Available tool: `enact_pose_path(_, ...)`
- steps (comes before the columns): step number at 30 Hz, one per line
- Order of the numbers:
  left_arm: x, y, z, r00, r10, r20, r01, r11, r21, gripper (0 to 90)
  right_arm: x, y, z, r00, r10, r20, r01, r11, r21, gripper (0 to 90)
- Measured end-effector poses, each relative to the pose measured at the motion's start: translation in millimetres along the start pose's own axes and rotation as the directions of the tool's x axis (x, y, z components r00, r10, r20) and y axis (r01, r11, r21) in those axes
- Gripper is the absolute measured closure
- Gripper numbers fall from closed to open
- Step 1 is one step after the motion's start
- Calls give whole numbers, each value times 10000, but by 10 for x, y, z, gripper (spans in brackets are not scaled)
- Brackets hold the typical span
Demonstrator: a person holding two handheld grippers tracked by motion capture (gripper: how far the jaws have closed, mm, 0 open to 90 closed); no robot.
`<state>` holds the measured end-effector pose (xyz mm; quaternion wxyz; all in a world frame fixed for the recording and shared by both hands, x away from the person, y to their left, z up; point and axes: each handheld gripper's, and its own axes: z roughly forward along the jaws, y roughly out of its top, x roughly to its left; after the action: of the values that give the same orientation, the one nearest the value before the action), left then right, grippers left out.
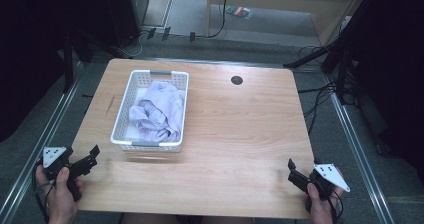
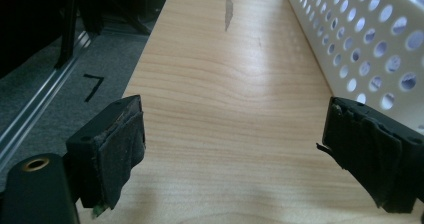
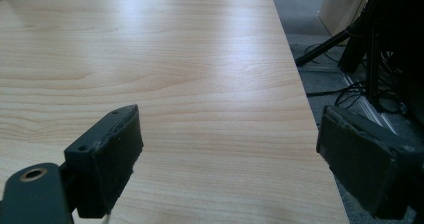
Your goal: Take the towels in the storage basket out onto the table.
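So there's one white basket point(image 1: 125, 116) with holes in its walls, one bundle of pale lilac cloth point(image 1: 159, 111) piled inside it, one wooden table point(image 1: 240, 149), and two grippers, one in each hand.

The basket sits ahead of the left gripper point(image 1: 91, 156) and a bit off to its right, near but not touching. In the left gripper view its perforated wall runs along just beyond the right-hand jaw, with bare tabletop straight ahead between the jaws. From the right gripper point(image 1: 291, 170) the basket is well apart, way over on the far left side.

Both sets of jaws stand wide apart with nothing between them. The pads point(image 2: 117, 154) look worn and frayed, and they aren't touching anything. Both grippers hover at the near edge of the table.
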<state>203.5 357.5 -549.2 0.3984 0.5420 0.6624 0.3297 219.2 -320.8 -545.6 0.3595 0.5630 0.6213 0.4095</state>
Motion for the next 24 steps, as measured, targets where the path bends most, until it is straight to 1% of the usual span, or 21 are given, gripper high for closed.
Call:
enact_pose_path(1,5,19,-16,10000,-3,-56,3,10000,65,150,-1,0,1,10000,3,-7,-3,10000,-5,113)
enact_pose_path(2,13,51,-45,9997,-158,187,156,9998,107,149,-2,0,2,10000,7,-28,-7,10000,0,113)
enact_pose_path(3,12,81,-89,9985,-150,523,151,9999,-6,145,-2,0,2,10000,6,-28,-6,10000,5,113)
enact_pose_path(4,3,109,-143,9958,55,919,-37,9998,-192,140,-2,1,3,10000,18,-28,-18,10000,3,114)
enact_pose_path(5,3,109,-143,9958,55,919,-37,9998,-192,121,-3,0,4,10000,22,-28,-22,10000,3,115)
enact_pose_path(6,-50,169,-232,9896,391,1385,-328,9983,-471,88,-7,1,4,10000,30,-31,-30,10000,7,116)
enact_pose_path(7,-85,200,-254,9863,551,1552,-476,9975,-517,67,-9,0,4,10000,54,-32,-54,10000,13,117)
enact_pose_path(8,-124,233,-260,9846,759,1573,-698,9966,-444,52,-12,1,4,10000,62,-28,-62,10000,20,117)
enact_pose_path(9,-165,264,-253,9840,967,1496,-926,9951,-337,36,-12,1,4,10000,66,-24,-66,10000,24,118)
enact_pose_path(11,-240,316,-229,9822,1237,1410,-1249,9922,-9,34,-9,1,6,10000,33,-32,-33,10000,49,119)
enact_pose_path(12,-273,338,-218,9819,1261,1411,-1291,9916,126,34,-7,1,6,10000,9,-31,-8,10000,59,119)
enact_pose_path(13,-273,338,-218,9819,1261,1411,-1291,9916,126,34,-5,1,5,10000,8,-4,-8,10000,69,120)
enact_pose_path(14,-332,384,-199,9780,1152,1739,-1205,9925,203,34,-4,1,7,10000,8,-4,-8,10000,70,121)
enact_pose_path(15,-332,384,-199,9780,1152,1739,-1205,9925,203,31,-4,1,7,10000,8,-4,-8,10000,70,121)
enact_pose_path(17,-431,472,-155,9749,1137,1912,-1246,9912,457,27,-6,2,8,10000,32,-46,-32,10000,85,121)
enact_pose_path(18,-431,472,-155,9749,1137,1912,-1246,9912,457,27,-7,2,7,10000,20,-56,-20,10000,88,121)
enact_pose_path(21,-542,592,-110,9701,1383,1993,-1543,9857,671,20,-6,2,7,10000,22,-50,-21,10000,85,121)
enact_pose_path(22,-605,678,-73,9703,1272,2058,-1469,9856,832,13,-7,2,7,10000,28,-42,-28,10000,84,121)
enact_pose_path(23,-605,678,-73,9703,1272,2058,-1469,9856,832,13,-7,2,7,10000,28,-42,-28,10000,84,121)
enact_pose_path(24,-673,768,-42,9664,1301,2216,-1552,9828,999,13,-8,2,7,10000,30,-42,-29,10000,79,120)
